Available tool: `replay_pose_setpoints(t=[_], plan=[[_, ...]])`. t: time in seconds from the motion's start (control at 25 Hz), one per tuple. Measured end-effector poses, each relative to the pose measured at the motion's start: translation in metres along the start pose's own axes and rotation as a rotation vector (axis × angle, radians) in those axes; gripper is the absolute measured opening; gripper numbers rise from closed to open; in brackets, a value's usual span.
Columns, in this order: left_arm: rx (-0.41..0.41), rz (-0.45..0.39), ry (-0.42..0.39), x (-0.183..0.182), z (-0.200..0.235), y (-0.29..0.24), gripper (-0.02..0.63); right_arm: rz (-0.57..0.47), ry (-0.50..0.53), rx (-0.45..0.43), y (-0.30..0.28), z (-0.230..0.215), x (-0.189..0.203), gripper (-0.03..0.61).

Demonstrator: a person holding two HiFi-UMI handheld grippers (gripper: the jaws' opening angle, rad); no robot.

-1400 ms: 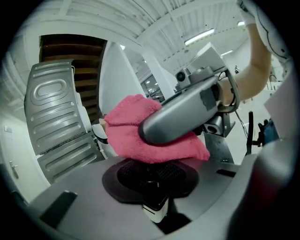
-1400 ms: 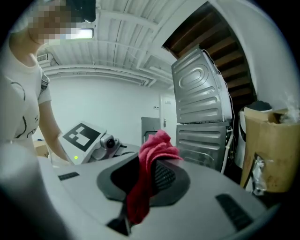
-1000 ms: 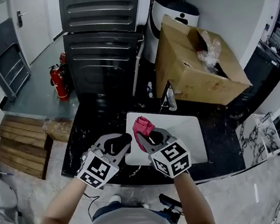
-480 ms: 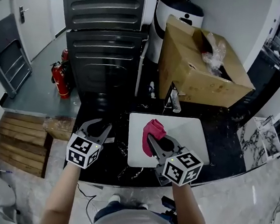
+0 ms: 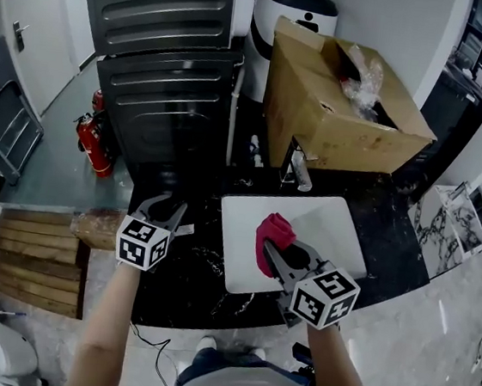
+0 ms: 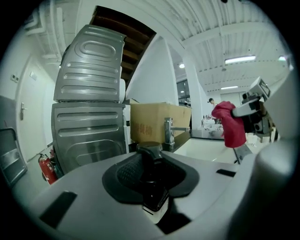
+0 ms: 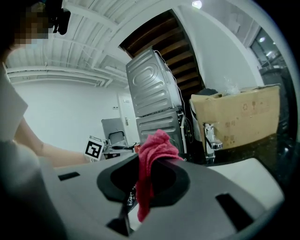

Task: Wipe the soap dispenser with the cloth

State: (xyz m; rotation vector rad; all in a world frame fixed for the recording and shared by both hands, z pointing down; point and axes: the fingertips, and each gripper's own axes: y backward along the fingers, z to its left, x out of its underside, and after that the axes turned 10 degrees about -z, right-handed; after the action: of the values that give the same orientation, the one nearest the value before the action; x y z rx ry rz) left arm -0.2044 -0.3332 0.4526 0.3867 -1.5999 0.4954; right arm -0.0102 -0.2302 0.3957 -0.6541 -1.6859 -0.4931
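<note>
- Soap dispenser (image 6: 152, 180), a dark bottle with a pale band low on its body, sits clamped between the jaws of the left gripper (image 5: 166, 208). Its pump head rises just above the pads in the left gripper view.
- In the head view, that gripper hangs over the dark marbled counter (image 5: 183, 281), at 9 o'clock from the white sink (image 5: 332, 228). The dispenser itself is too small to make out from there.
- The right gripper (image 5: 282, 251) is clenched on a red cloth (image 5: 274, 233). In the right gripper view the cloth bunches up above the jaws, and a tail of it hangs down between them.
- The cloth and right gripper are over the 9 o'clock side of the sink basin.
- The two grippers are well apart, and the cloth is not touching the dispenser. From the left gripper view, the cloth shows at 2 o'clock, hanging from the other gripper.
- A chrome faucet (image 5: 294, 170) stands at the sink's 12 o'clock edge.
- An open cardboard box (image 5: 337, 112) sits beyond the faucet, with crumpled plastic showing in its top.
- A grey ribbed appliance (image 5: 166, 93) stands at 11 o'clock from the sink, and a red fire extinguisher (image 5: 90, 140) is on the floor at the appliance's 9 o'clock.
</note>
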Motion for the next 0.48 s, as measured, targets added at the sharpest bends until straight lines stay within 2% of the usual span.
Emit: replay_pose_setpoints(t=[0.12,0.24,0.36,0.4,0.44,0.48], plan=[[0.017,-0.046,0.034,0.002,0.008,0.000,0.094,0.003,-0.012,0.028,0.001,-0.002,0.006,0.060],[0.045,-0.055,-0.016,0.005,0.012,-0.004,0.098,-0.002,-0.027,0.063,0.001,-0.002,0.011,0.060],[0.034,-0.022,-0.033,0.009,0.017,-0.009,0.112,-0.010,-0.037,0.094,0.002,0.002,0.014,0.060],[0.024,-0.012,-0.022,0.010,0.019,-0.009,0.137,-0.014,-0.037,0.102,0.002,0.003,0.015,0.060],[0.016,-0.008,-0.004,0.010,0.021,-0.008,0.217,-0.017,-0.037,0.109,0.002,0.004,0.015,0.060],[0.008,-0.011,0.020,0.009,0.024,-0.005,0.264,-0.022,-0.035,0.115,0.003,0.005,0.015,0.060]])
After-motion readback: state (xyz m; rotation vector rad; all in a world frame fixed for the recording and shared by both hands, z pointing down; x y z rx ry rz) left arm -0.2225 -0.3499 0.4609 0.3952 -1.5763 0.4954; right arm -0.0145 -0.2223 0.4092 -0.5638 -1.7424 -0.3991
